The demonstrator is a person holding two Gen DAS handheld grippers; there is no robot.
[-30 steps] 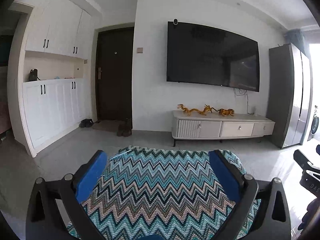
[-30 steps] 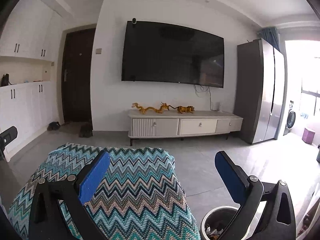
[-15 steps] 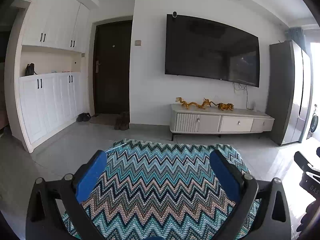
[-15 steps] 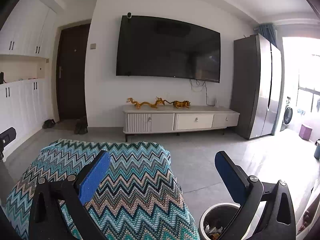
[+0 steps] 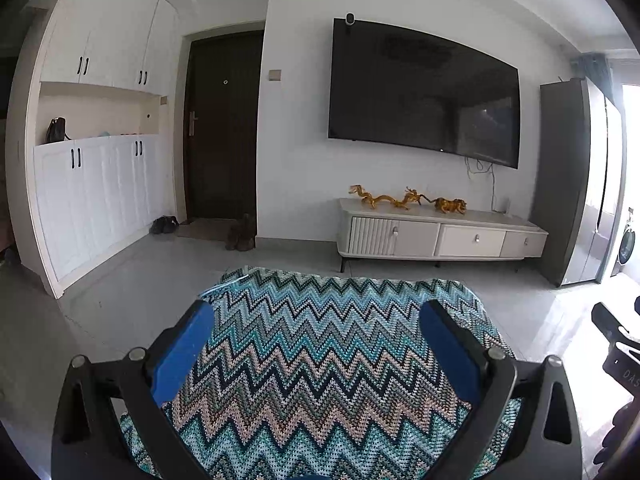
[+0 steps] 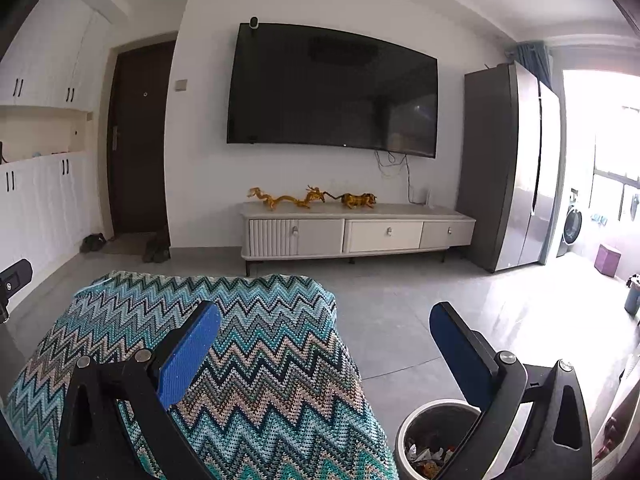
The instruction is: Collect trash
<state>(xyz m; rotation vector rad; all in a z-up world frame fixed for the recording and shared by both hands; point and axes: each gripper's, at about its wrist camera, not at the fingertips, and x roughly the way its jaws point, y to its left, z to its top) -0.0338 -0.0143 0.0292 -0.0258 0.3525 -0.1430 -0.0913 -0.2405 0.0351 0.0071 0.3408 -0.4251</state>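
Note:
A round white trash bin with crumpled scraps inside stands on the floor at the bottom right of the right wrist view, partly behind the right finger. My right gripper is open and empty, held above the right edge of a table covered by a zigzag crochet cloth. My left gripper is also open and empty, over the middle of the same cloth. No loose trash shows on the cloth. The other gripper's black body shows at the right edge of the left wrist view.
A white TV cabinet with golden figurines stands under a wall TV. A grey fridge is to the right, a dark door and white cupboards to the left. Shoes lie by the door. Grey tile floor lies between.
Both views have shifted slightly: the room appears a little lower and the bin shows more in the right wrist view. Both grippers stay open and empty.

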